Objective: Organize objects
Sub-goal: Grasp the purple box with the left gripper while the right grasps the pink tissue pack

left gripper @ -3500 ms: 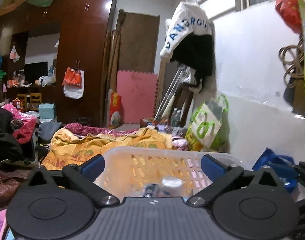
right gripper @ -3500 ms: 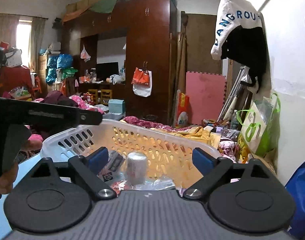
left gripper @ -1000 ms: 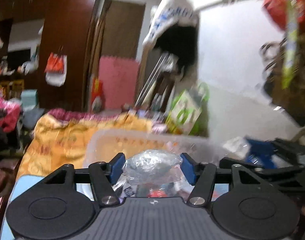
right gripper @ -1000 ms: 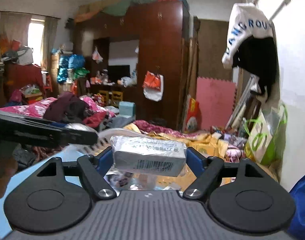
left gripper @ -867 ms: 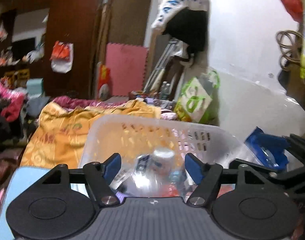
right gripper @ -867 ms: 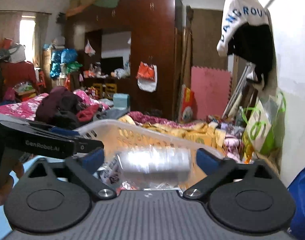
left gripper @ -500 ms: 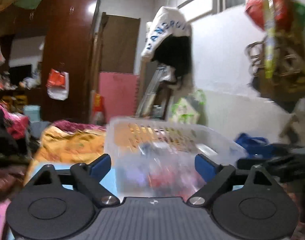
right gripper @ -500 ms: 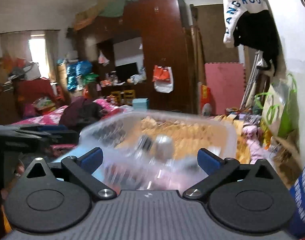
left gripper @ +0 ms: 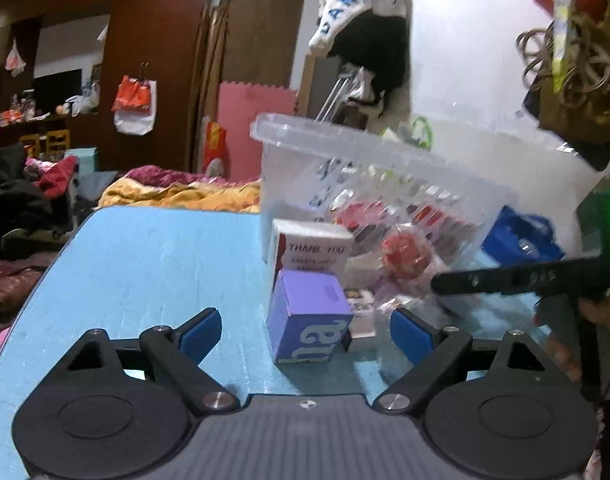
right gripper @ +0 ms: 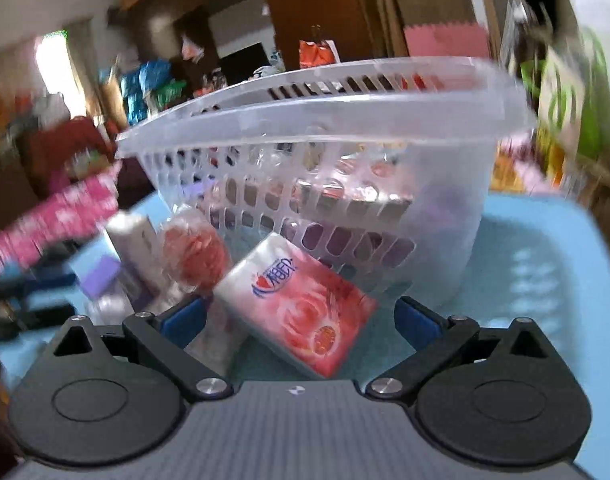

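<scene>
Two views. Left wrist: left gripper (left gripper: 305,332) fingers (left gripper: 201,330) spread, grasping nothing, low over the blue tabletop (left gripper: 153,256). Purple box (left gripper: 310,316) stands between them; white box (left gripper: 311,246) just behind at 12 o'clock; translucent basket (left gripper: 345,148) tilted at 1 o'clock. Right wrist, blurred: right gripper (right gripper: 299,316) fingers (right gripper: 183,318) spread, released. Pink tissue pack (right gripper: 295,302) lies tilted between them, before the basket (right gripper: 385,108) at 12 o'clock.

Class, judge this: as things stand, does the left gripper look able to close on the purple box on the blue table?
Probably yes. The left gripper is open, and the purple box stands between its fingers with nothing in front; a small white box touches its right side.
</scene>
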### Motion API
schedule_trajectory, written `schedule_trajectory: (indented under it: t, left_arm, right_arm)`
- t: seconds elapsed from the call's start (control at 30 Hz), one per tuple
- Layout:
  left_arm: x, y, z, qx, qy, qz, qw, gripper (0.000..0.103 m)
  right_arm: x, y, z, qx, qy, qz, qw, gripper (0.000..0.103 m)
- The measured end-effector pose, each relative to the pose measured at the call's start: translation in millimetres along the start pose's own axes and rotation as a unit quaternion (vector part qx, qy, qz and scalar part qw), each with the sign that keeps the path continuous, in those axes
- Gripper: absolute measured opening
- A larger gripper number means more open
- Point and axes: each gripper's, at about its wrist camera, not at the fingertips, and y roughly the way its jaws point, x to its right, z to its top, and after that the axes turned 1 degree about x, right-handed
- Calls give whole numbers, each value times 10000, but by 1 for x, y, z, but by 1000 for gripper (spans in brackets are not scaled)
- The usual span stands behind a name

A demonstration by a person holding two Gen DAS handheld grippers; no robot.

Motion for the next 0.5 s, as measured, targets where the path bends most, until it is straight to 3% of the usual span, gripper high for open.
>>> schedule_trajectory:
  t: [0.1, 0.17, 0.5]
  left_arm:
    - [6, 6, -5, -115, 128, 206, 9996, 93]
    - [7, 6, -6, -113, 136, 165, 9997, 93]
    - [17, 15, -2, -214, 235, 416, 9986, 92]
  right_arm:
    - [-4, 4, -2, -15, -117, -25, 9999, 99]
    - [-3, 1, -2, 15, -182, 8, 9998, 91]
    - [-3, -22, -7, 244, -360, 29, 9990, 88]
